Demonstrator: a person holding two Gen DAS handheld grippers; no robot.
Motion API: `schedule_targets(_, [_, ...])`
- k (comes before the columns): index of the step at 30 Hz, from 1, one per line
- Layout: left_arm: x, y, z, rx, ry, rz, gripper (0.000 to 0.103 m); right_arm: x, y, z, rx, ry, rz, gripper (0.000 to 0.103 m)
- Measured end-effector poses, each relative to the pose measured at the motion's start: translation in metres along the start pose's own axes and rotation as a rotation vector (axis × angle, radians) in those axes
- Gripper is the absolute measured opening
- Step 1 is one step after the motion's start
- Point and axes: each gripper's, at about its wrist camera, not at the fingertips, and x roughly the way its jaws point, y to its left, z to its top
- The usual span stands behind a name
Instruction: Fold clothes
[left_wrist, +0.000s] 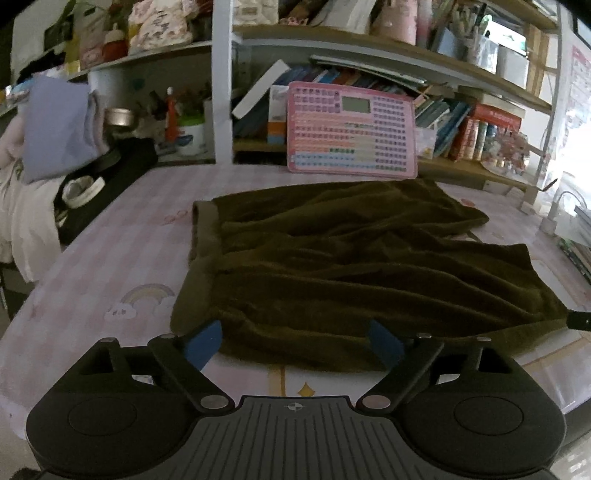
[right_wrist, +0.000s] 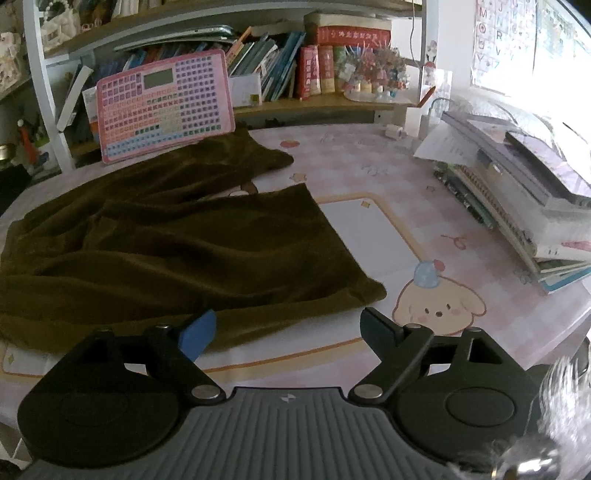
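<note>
A dark olive-brown pair of shorts (left_wrist: 351, 258) lies spread and wrinkled on the pink patterned table (left_wrist: 122, 251), waistband at the left, two legs to the right. My left gripper (left_wrist: 295, 341) is open and empty at the shorts' near edge. In the right wrist view the shorts (right_wrist: 166, 243) fill the left half, with the near leg's hem corner close to my fingers. My right gripper (right_wrist: 288, 330) is open and empty, just in front of that near leg's edge. Its black fingertip also shows at the right edge of the left wrist view.
A pink keyboard toy (left_wrist: 351, 129) leans against the shelf behind the shorts. Bookshelves (right_wrist: 288, 66) line the back. A stack of books and papers (right_wrist: 517, 192) sits at the table's right. Black items and folded clothes (left_wrist: 92, 177) lie at the far left.
</note>
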Motion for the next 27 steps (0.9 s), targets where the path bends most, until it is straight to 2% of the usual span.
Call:
schedule_targets(8, [0.008,0.008,0.011,-0.001,0.001,0.019,0.091,0.009,-0.014,0.022,-0.027,0.005,0.004,0.085])
schedule_targets(17, [0.035,0.022,0.031,-0.008,0.039,0.058,0.092,0.047,-0.02,0.066,-0.131,0.038,0.054,0.086])
schedule_targets(23, [0.065,0.026,0.061,-0.007,0.047,0.106,0.092,0.095,-0.014,0.115,-0.235,0.05,0.138,0.086])
schedule_targets(27, [0.09,0.03,0.093,-0.022,0.041,0.101,0.092,0.135,-0.011,0.162,-0.316,0.049,0.225,0.086])
